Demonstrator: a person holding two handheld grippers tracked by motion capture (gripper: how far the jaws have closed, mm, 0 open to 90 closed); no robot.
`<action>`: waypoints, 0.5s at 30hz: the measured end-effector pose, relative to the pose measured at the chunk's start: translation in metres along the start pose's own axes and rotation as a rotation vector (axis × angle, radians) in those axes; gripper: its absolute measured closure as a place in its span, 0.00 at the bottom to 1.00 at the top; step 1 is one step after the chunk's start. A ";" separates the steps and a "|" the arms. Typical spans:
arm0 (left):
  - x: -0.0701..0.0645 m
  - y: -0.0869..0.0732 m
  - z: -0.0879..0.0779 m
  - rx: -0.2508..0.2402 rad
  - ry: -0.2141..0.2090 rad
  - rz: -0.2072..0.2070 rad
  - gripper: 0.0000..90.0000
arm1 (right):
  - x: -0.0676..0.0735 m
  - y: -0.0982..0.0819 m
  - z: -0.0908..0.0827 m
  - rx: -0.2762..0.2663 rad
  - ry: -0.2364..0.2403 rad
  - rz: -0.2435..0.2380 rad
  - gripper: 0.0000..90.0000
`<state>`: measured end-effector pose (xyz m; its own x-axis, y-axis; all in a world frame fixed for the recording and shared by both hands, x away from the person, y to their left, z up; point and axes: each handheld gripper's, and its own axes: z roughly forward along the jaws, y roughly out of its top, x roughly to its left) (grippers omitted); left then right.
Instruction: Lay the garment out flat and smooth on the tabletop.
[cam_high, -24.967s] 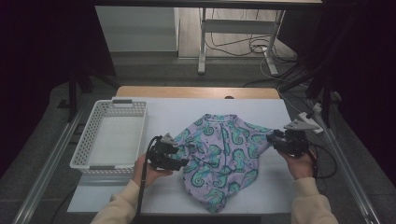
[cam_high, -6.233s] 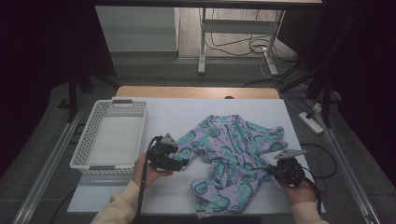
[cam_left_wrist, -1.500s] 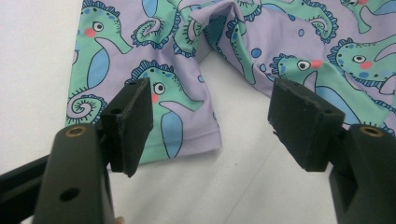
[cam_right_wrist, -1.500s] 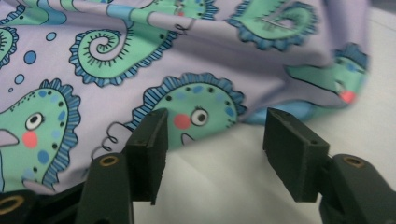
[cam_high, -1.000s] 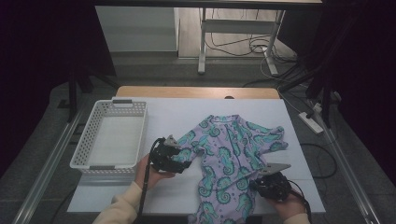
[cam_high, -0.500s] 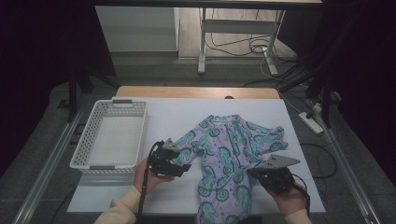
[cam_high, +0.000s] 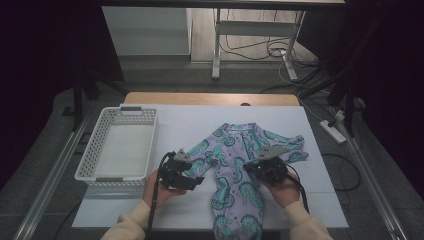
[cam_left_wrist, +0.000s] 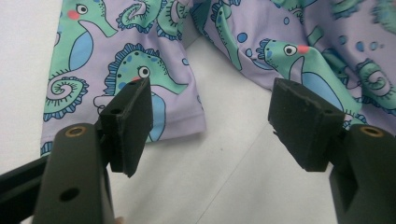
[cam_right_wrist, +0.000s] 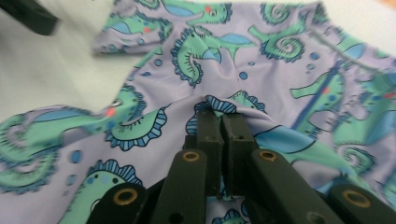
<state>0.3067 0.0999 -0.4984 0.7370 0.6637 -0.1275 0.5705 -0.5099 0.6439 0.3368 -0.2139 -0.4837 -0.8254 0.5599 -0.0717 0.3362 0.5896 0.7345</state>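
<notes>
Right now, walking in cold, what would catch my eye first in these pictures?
The baby suit, lilac with green seahorses, spread in the middle of the white table. A person holds a gripper on each side of it: the right gripper is shut on a pinch of its cloth, while the left gripper stands open by a sleeve. A white basket sits at the table's left.

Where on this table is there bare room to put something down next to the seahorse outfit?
Free: the white table top behind the lilac seahorse-print baby suit, between the white plastic basket and the suit's collar; also the front left strip below the basket. Crowded: the middle, where the left gripper and right gripper flank the suit.
</notes>
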 end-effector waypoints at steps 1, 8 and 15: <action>0.000 0.000 0.000 0.001 0.000 0.000 0.35 | -0.002 0.000 0.007 0.010 0.003 0.005 0.97; 0.002 -0.001 0.001 0.005 0.002 -0.003 0.35 | -0.013 -0.008 0.031 0.069 0.045 0.083 0.92; 0.002 -0.001 0.001 0.006 0.003 0.000 0.35 | -0.013 -0.013 0.013 0.017 0.056 0.134 0.63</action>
<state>0.3076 0.1013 -0.4997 0.7362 0.6651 -0.1252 0.5724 -0.5132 0.6395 0.3498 -0.2211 -0.5011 -0.7966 0.6011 0.0644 0.4521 0.5216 0.7235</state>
